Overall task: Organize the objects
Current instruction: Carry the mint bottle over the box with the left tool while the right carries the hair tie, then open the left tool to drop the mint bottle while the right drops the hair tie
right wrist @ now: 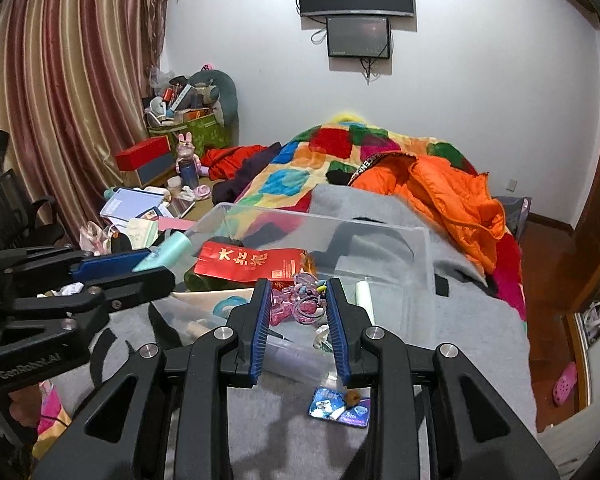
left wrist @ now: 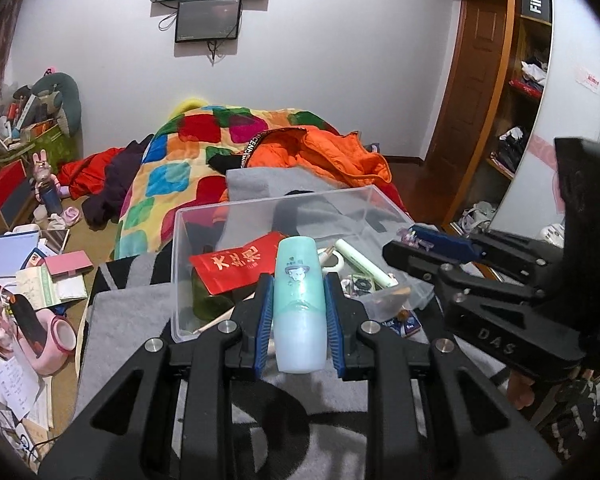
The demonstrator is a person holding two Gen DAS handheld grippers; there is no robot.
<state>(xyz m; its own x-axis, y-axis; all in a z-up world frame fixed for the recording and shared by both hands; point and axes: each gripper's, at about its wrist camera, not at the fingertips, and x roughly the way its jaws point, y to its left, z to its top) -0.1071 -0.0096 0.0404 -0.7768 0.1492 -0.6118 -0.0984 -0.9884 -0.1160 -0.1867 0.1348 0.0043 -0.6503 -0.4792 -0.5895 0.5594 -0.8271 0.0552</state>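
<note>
My left gripper (left wrist: 299, 286) is shut on a mint green bottle (left wrist: 299, 308) with a cartoon print, held at the near edge of a clear plastic bin (left wrist: 204, 216). The bottle also shows in the right wrist view (right wrist: 168, 249). My right gripper (right wrist: 296, 290) is shut on a bundle of pink and purple hair ties and clips (right wrist: 300, 300), held over the bin (right wrist: 420, 248). In the left wrist view the right gripper (left wrist: 412, 240) reaches over the bin's right side. A red packet (left wrist: 236, 264) and a pale tube (left wrist: 364, 260) lie inside the bin.
The bin rests on a grey blanket (right wrist: 480, 320) on a bed with a colourful quilt (left wrist: 172, 160) and an orange jacket (right wrist: 452, 192). A small blue packet (right wrist: 340, 406) lies on the blanket. Books and clutter (left wrist: 32, 268) cover the floor at left. A wardrobe (left wrist: 516, 120) stands at right.
</note>
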